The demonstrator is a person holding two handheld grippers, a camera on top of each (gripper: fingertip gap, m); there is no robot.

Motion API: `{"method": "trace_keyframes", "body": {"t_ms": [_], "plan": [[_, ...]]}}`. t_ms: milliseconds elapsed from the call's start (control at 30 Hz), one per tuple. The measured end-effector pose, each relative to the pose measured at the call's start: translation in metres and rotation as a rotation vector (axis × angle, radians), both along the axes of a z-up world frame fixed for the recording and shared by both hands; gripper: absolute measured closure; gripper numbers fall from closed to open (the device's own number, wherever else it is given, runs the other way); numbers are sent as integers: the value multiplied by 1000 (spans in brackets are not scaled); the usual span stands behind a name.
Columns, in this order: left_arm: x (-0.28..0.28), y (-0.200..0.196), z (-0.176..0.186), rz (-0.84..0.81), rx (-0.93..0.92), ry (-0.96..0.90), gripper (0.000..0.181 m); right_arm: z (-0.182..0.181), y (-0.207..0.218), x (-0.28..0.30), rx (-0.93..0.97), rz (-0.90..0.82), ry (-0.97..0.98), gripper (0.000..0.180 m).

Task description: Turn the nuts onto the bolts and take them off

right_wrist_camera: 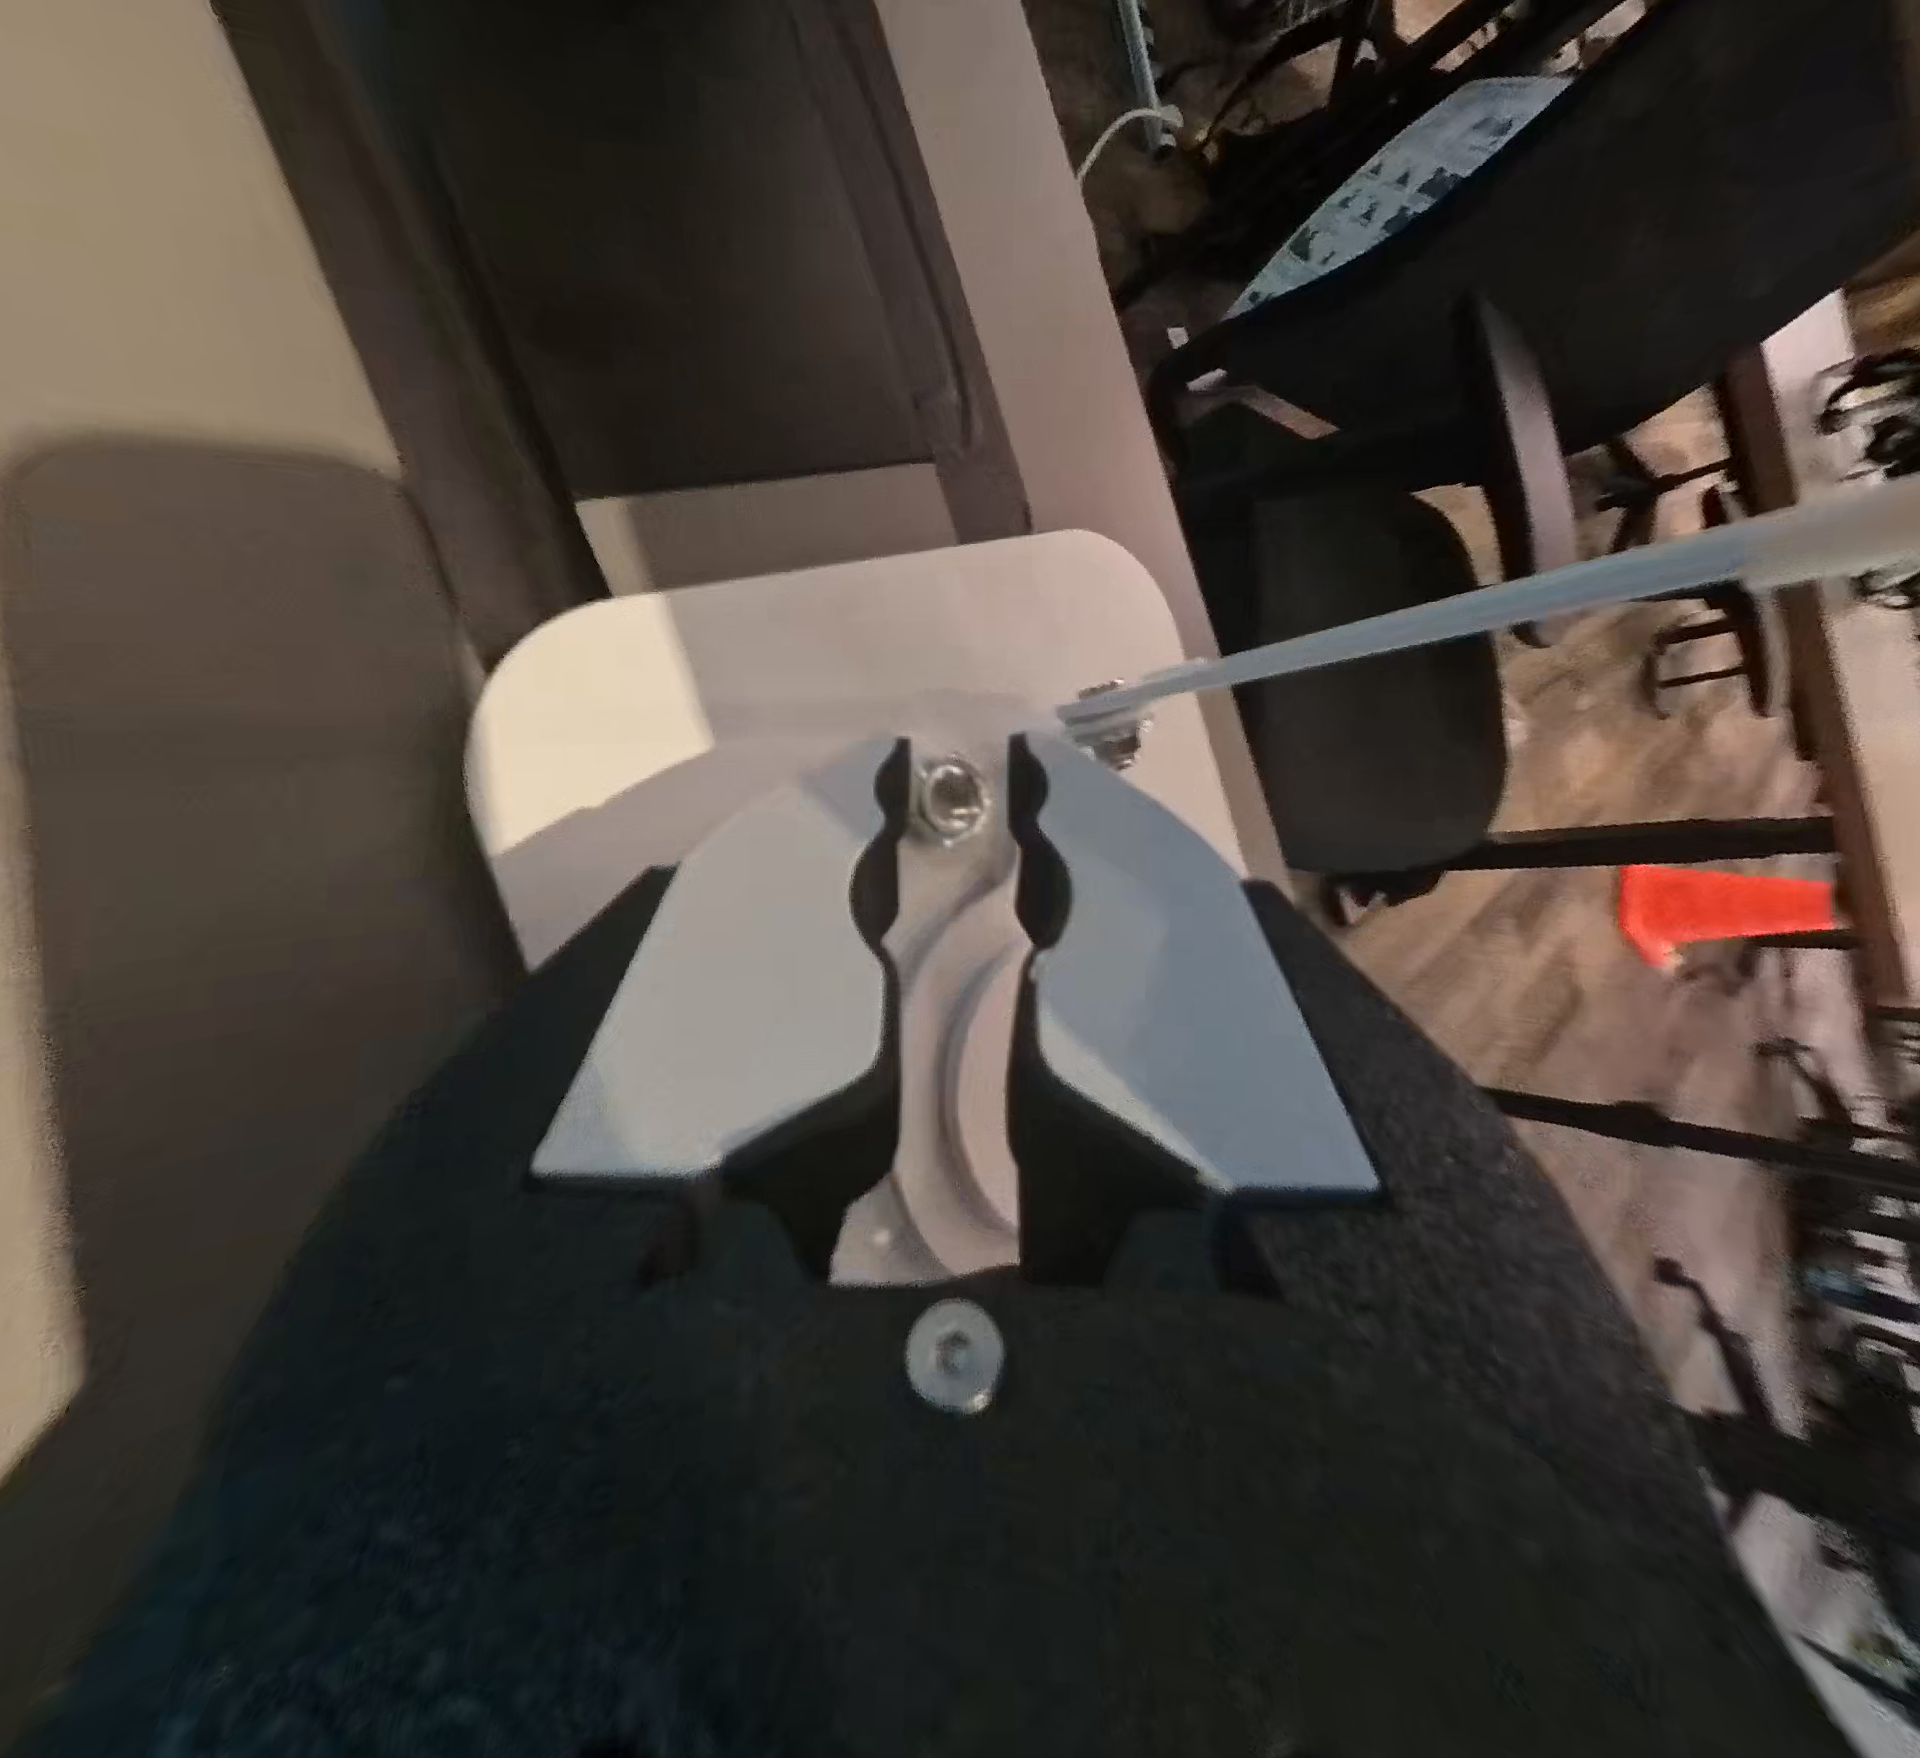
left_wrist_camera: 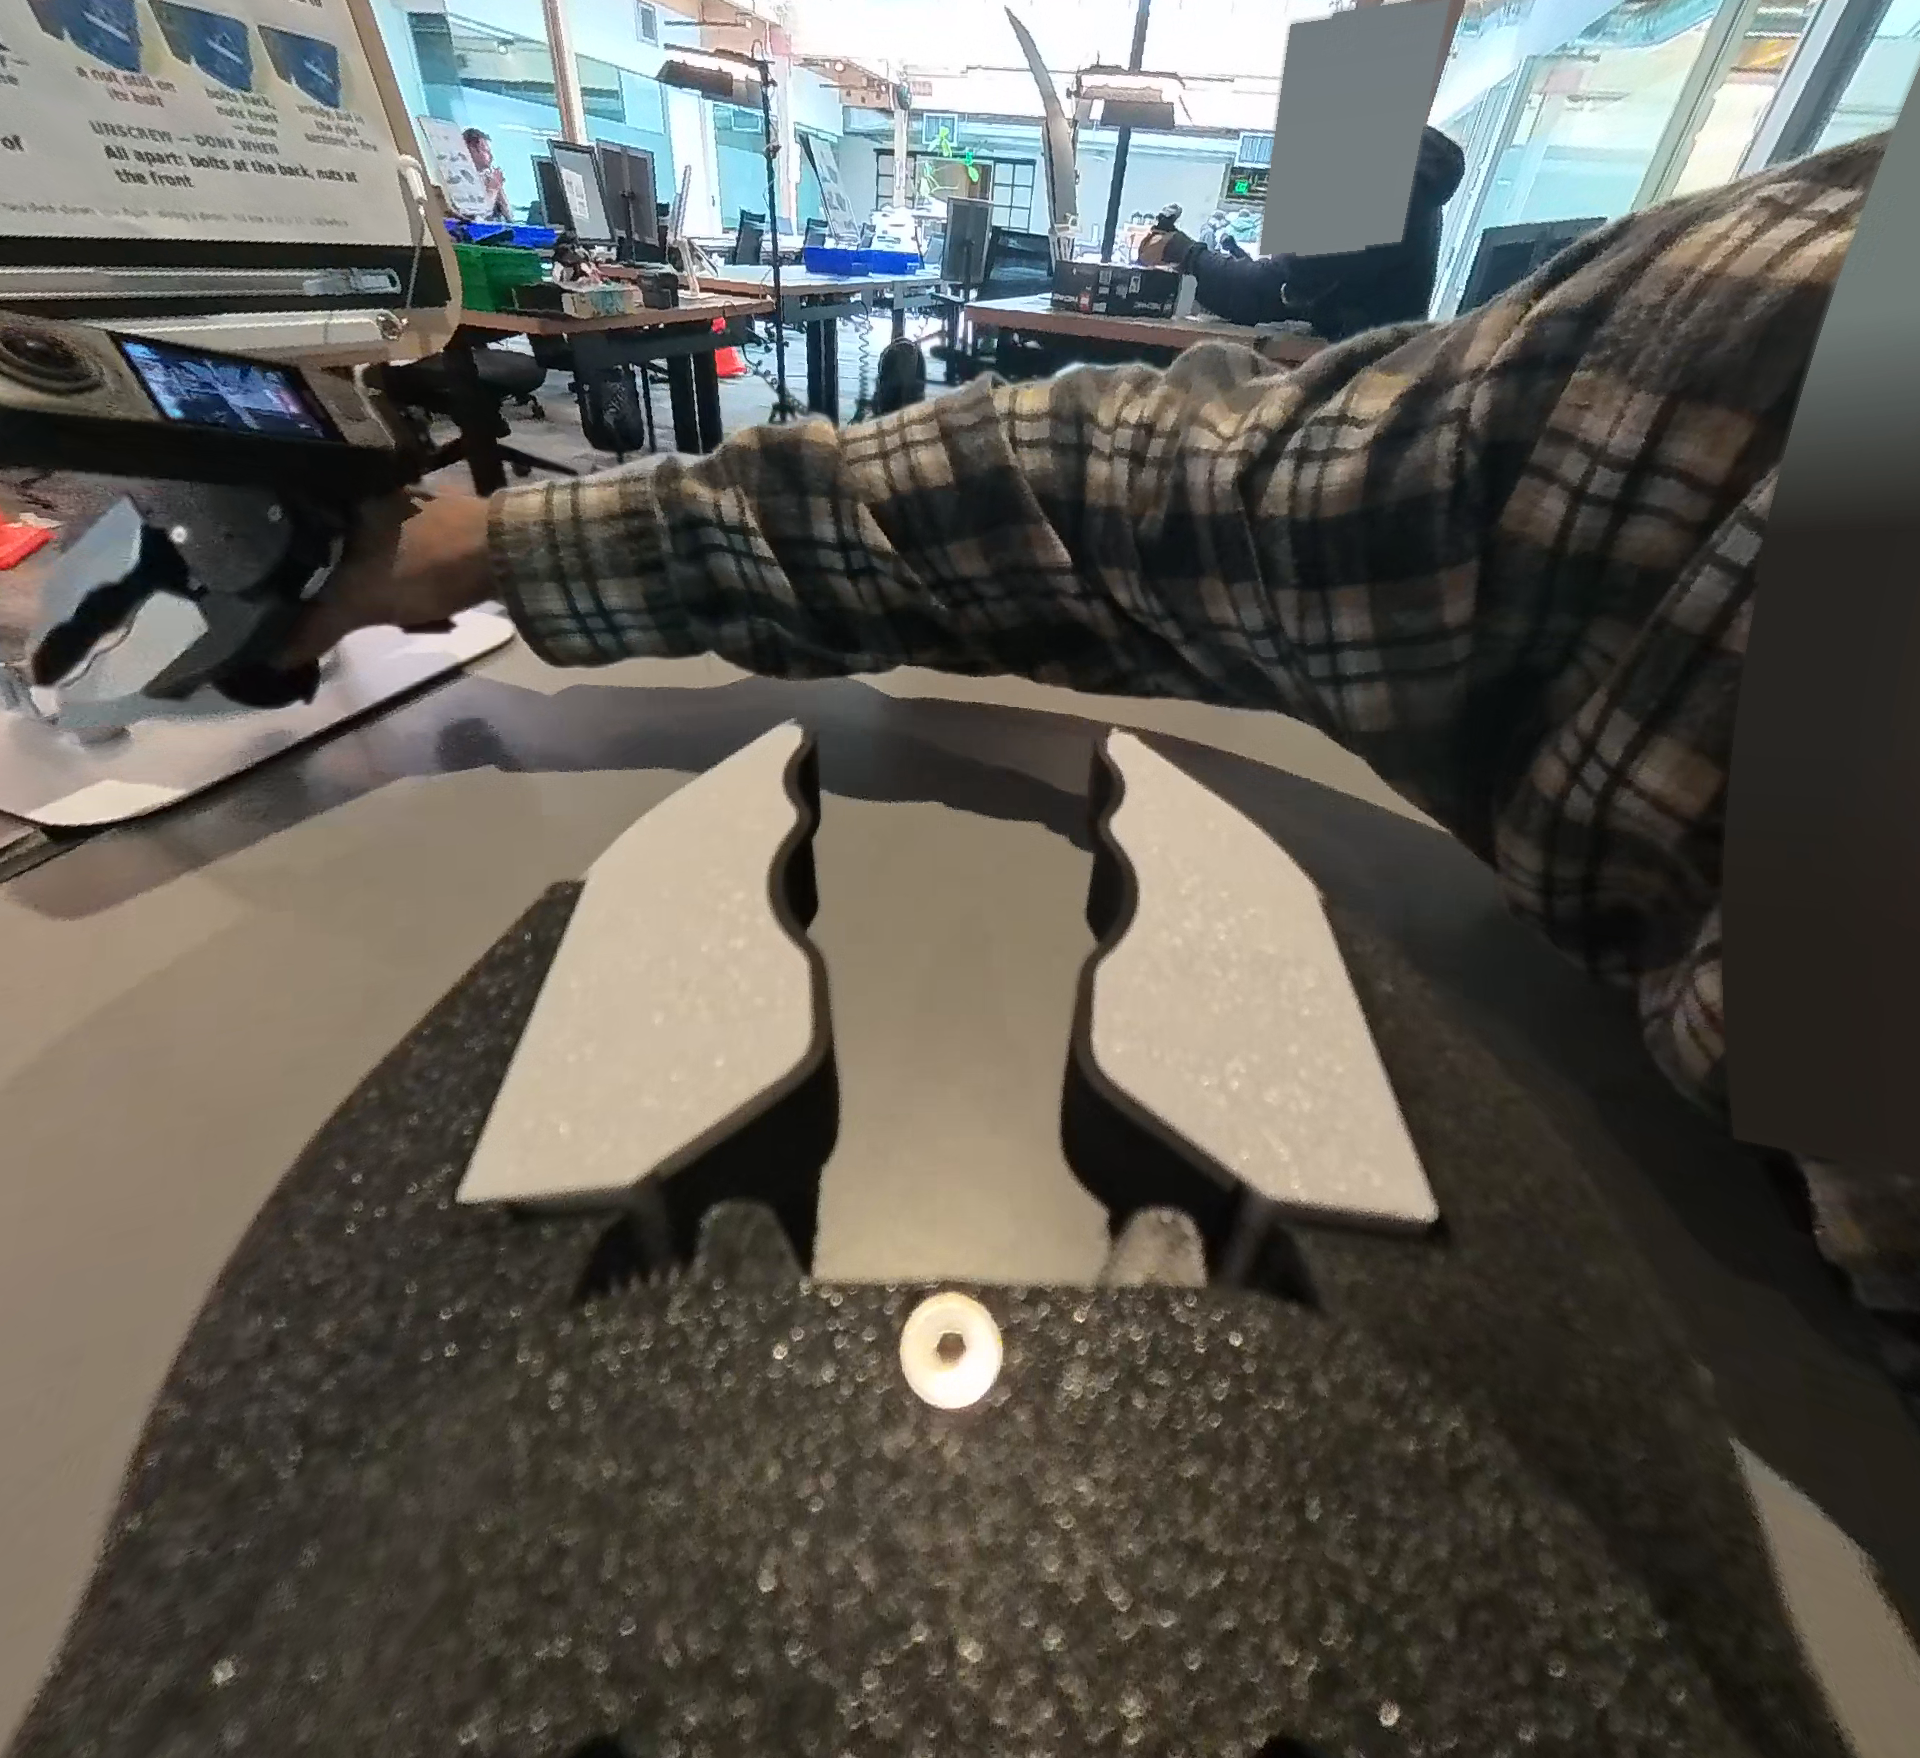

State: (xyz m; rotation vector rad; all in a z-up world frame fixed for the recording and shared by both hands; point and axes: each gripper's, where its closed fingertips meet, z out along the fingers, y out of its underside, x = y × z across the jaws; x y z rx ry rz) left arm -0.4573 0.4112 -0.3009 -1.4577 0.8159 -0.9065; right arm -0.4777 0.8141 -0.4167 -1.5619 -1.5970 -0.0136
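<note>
The grey tabletop [left_wrist_camera: 260,939] lay bare under the left gripper [left_wrist_camera: 951,877], its jaws wide apart and holding nothing, while the plaid-sleeved arm [left_wrist_camera: 1143,545] carried the right gripper [right_wrist_camera: 951,809] across to a white plate [right_wrist_camera: 810,628]. There its slightly parted jaws flanked a nut [right_wrist_camera: 948,802] without clearly pinching it, so the step looked like gripping; next the jaws would need to close squarely on its flats

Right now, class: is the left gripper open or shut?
Open. In the left wrist view, the left gripper shows a wide strip of bare grey table between its two fingers, and nothing sits between them.
</note>
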Motion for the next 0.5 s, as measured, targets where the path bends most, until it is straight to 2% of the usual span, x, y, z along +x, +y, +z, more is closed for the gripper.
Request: {"method": "trace_keyframes", "body": {"t_ms": [267, 500], "plan": [[-2, 1, 2, 5, 2, -7, 132, -7, 12, 1, -97, -102, 58, 157], [-2, 0, 3, 2, 3, -9, 132, -9, 3, -1, -183, -124, 108, 170]]}}
